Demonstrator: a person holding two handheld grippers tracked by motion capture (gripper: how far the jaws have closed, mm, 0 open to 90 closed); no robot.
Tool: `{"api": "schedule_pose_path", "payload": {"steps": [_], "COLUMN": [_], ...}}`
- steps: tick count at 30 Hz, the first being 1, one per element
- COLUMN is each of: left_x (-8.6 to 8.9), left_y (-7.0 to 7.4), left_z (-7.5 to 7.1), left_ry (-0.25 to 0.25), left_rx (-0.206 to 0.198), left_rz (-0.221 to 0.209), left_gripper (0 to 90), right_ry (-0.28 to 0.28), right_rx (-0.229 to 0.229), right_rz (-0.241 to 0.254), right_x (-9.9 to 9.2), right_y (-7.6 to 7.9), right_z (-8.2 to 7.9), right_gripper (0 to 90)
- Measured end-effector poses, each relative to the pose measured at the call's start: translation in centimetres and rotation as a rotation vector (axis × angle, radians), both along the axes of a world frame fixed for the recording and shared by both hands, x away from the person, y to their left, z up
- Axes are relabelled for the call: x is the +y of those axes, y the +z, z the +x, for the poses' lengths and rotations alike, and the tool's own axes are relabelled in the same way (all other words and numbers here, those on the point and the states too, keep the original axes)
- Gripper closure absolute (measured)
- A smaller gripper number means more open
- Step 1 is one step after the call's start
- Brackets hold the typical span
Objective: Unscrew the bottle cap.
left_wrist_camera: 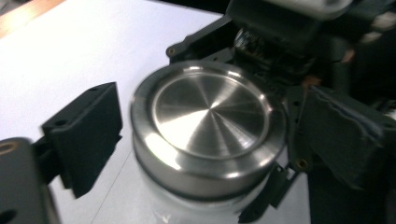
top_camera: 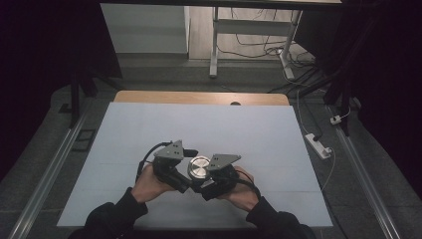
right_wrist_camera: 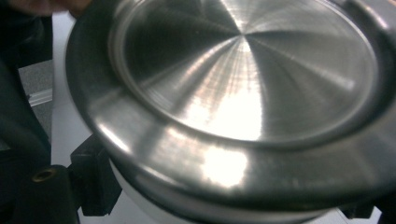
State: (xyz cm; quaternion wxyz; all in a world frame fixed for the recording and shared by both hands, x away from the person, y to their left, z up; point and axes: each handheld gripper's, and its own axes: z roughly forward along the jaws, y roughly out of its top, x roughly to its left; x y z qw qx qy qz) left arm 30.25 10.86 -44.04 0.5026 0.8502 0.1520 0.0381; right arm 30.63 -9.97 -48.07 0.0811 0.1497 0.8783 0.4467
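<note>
A jar with a brushed metal lid is held up between both grippers over the near middle of the white table. My right gripper comes in from the right and is shut on the jar's pale body just under the lid. My left gripper comes in from the left, its jaws on either side of the lid. It is open: the left jaw stands clear of the rim with white table showing between them. The right gripper's body lies beyond the jar in the left gripper view.
A wooden strip runs along the table's far edge. A white power strip with cables lies on the floor at the right. Desk legs stand beyond the table. Metal rails flank both sides.
</note>
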Motion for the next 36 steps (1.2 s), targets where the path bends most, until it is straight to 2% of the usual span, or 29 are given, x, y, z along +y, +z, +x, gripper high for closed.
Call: {"api": "schedule_pose_path", "payload": {"steps": [2, 3, 4, 6, 7, 8, 9, 10, 12, 14, 15, 18, 20, 23, 26, 27, 28, 29, 31, 33, 35, 36], "left_x": [0.8, 1.5, 1.5, 1.9, 2.0, 2.0, 1.9, 1.9, 1.6, 1.3, 1.0, 0.8, 0.6, 0.2, -0.5, -0.5, -1.2, -1.4, -1.6, -1.4, -0.9, -0.5], "left_y": [0.4, 0.6, 0.6, 0.7, 0.7, 0.7, 0.5, 0.5, 0.4, 0.2, 0.0, -0.1, 0.0, 0.0, 0.0, 0.0, -0.2, -0.3, -0.5, -0.5, -0.2, 0.0], "left_z": [0.1, 0.0, 0.0, -0.1, -0.2, -0.3, -0.5, -0.5, -0.8, -1.1, -1.2, -1.3, -1.3, -1.2, -1.2, -1.2, -1.3, -1.3, -1.1, -0.9, -0.6, -0.6], "left_ry": [-0.03, -0.096, -0.096, -0.138, -0.157, -0.171, -0.222, -0.222, -0.266, -0.307, -0.336, -0.343, -0.285, -0.182, -0.027, -0.027, 0.069, 0.098, 0.097, 0.08, 0.061, 0.036], "left_rx": [-0.019, -0.045, -0.045, -0.072, -0.089, -0.1, -0.099, -0.099, -0.105, -0.114, -0.111, -0.11, -0.105, -0.092, -0.074, -0.074, -0.067, -0.062, -0.045, -0.03, -0.027, -0.027], "left_rz": [0.005, 0.024, 0.024, 0.054, 0.071, 0.086, 0.09, 0.09, 0.095, 0.101, 0.106, 0.109, 0.109, 0.096, 0.078, 0.078, 0.067, 0.055, 0.024, 0.009, -0.004, -0.012], "left_gripper": [2.5, 2.2, 2.1, 3.3, 3.3, 3.8, 4.9, 5.3, 6.2, 8.2, 13.8, 18.8, 19.0, 19.1, 19.1, 19.1, 19.1, 19.0, 16.9, 6.2, 4.0, 3.3], "right_ry": [0.008, 0.028, 0.044, 0.088, 0.088, 0.146, 0.168, 0.197, 0.245, 0.264, 0.292, 0.305, 0.282, 0.218, 0.113, 0.076, 0.047, 0.018, -0.006, -0.011, -0.005, 0.0], "right_rx": [0.0, 0.006, 0.013, 0.023, 0.023, 0.02, 0.029, 0.024, 0.024, 0.021, 0.012, 0.007, -0.001, -0.003, 0.007, 0.01, 0.014, 0.016, 0.012, 0.014, 0.017, 0.014], "right_rz": [-0.003, -0.007, -0.008, -0.001, -0.001, -0.002, -0.001, -0.001, -0.002, -0.006, -0.014, -0.013, -0.014, -0.01, 0.003, 0.009, 0.013, 0.01, 0.006, 0.013, 0.031, 0.032], "right_x": [0.0, 0.0, 0.1, 0.2, 0.2, 0.4, 0.5, 0.6, 0.8, 0.9, 1.0, 1.0, 0.9, 0.7, 0.4, 0.3, 0.2, 0.1, -0.1, -0.1, -0.2, -0.2], "right_y": [0.0, -0.1, -0.1, -0.1, -0.1, 0.0, 0.0, 0.0, 0.0, 0.0, 0.0, 0.0, 0.1, 0.2, 0.3, 0.4, 0.3, 0.3, 0.3, 0.3, 0.4, 0.5], "right_z": [0.0, -0.1, -0.1, -0.4, -0.4, -0.6, -0.9, -1.0, -1.4, -1.6, -1.9, -2.0, -1.8, -1.4, -0.8, -0.6, -0.4, -0.3, -0.1, -0.1, -0.1, -0.2], "right_gripper": [14.5, 14.5, 14.5, 14.5, 14.5, 14.5, 14.5, 14.4, 14.5, 14.5, 14.5, 14.5, 14.5, 14.5, 14.5, 14.5, 14.5, 14.5, 14.5, 14.5, 14.5, 14.5]}}
